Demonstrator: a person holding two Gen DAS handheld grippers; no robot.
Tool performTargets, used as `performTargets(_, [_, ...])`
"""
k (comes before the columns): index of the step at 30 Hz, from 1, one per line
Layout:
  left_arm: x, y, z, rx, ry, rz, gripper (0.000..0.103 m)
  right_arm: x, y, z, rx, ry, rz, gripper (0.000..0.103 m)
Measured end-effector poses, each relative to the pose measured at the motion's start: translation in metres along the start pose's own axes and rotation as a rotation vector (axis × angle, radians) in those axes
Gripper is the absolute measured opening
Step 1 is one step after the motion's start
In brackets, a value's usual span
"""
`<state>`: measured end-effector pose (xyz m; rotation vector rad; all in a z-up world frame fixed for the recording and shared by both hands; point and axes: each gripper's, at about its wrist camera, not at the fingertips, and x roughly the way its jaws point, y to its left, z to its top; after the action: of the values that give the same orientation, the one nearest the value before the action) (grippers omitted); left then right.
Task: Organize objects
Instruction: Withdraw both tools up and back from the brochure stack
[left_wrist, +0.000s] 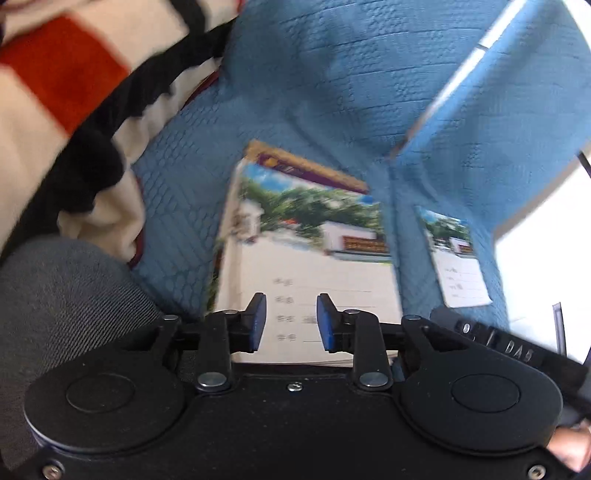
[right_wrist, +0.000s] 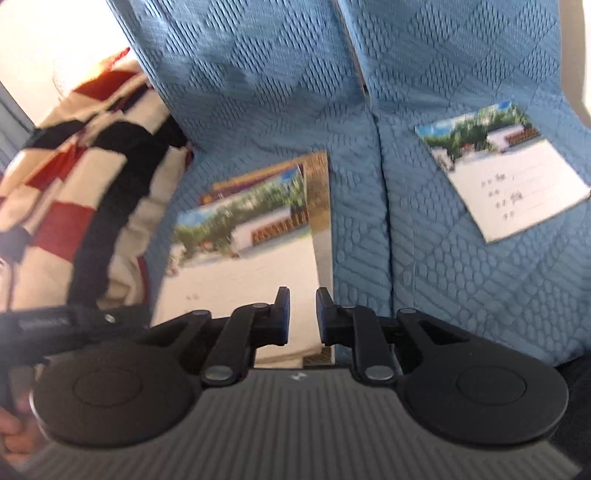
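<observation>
A home sitting room: blue quilted sofa cushions (textured cover) and a checked blanket.

both my feeds are bright with daylight. in the left wrist view the glare comes from the blown-out white area at the right edge; in the right wrist view a washed-out patch sits at upper left. motion blur smears the red, cream and black checked blanket and the photo-covered white booklets. the quilted blue fabric cover bends at the fisheye edges. shadows look soft.
</observation>
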<state>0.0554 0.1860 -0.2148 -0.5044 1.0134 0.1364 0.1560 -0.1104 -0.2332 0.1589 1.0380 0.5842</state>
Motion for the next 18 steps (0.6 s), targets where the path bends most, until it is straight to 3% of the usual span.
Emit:
performTargets(9, [-0.053, -0.053, 0.005, 0.073, -0.087, -0.041, 0.042, -0.068, 0.008, 0.019, -0.037, -0.125, 0.02, 0.019])
performTargets(18, [-0.081, -0.08, 0.012, 0.096, -0.13, -0.021, 0.051, -0.119, -0.005, 0.023, -0.024, -0.2, -0.007, 0.019])
